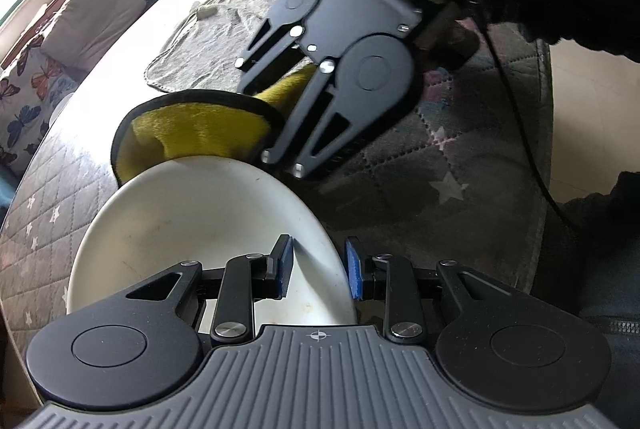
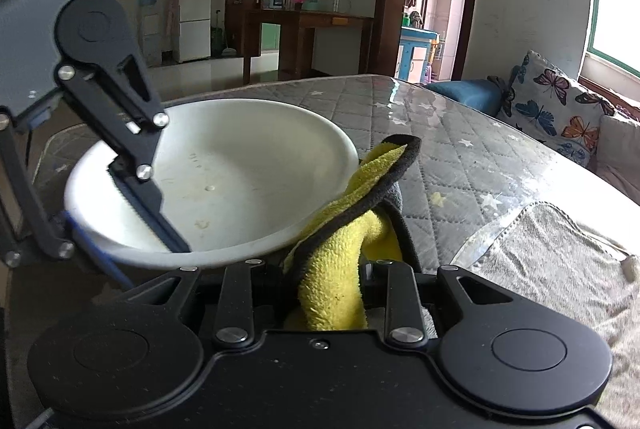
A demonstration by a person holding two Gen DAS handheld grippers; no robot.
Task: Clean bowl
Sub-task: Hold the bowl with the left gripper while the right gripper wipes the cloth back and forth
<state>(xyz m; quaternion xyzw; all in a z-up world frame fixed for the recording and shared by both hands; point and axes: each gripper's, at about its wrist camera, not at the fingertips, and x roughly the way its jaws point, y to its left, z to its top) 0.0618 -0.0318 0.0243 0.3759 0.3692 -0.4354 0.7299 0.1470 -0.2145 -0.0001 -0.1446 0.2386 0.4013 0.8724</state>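
White ceramic, the bowl point(image 1: 192, 229) sits tilted on the quilted bench point(image 1: 420, 165), its near rim clenched between the left gripper point(image 1: 319, 267) jaws. Right of it, the right gripper point(image 2: 332, 293) jaws grasp a yellow cloth point(image 2: 340, 269) just outside the bowl's far rim. Good wiping likely means keeping the bowl pinned while sweeping the cloth across the specks inside.

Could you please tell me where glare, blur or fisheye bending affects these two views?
Left wrist view: the right tool and sleeve look motion-blurred, glare washes the clear-covered quilted grey table, and the edges bow. Right wrist view: the window at right is blown out, the white ceramic bowl is sharp, and the doorframes curve.
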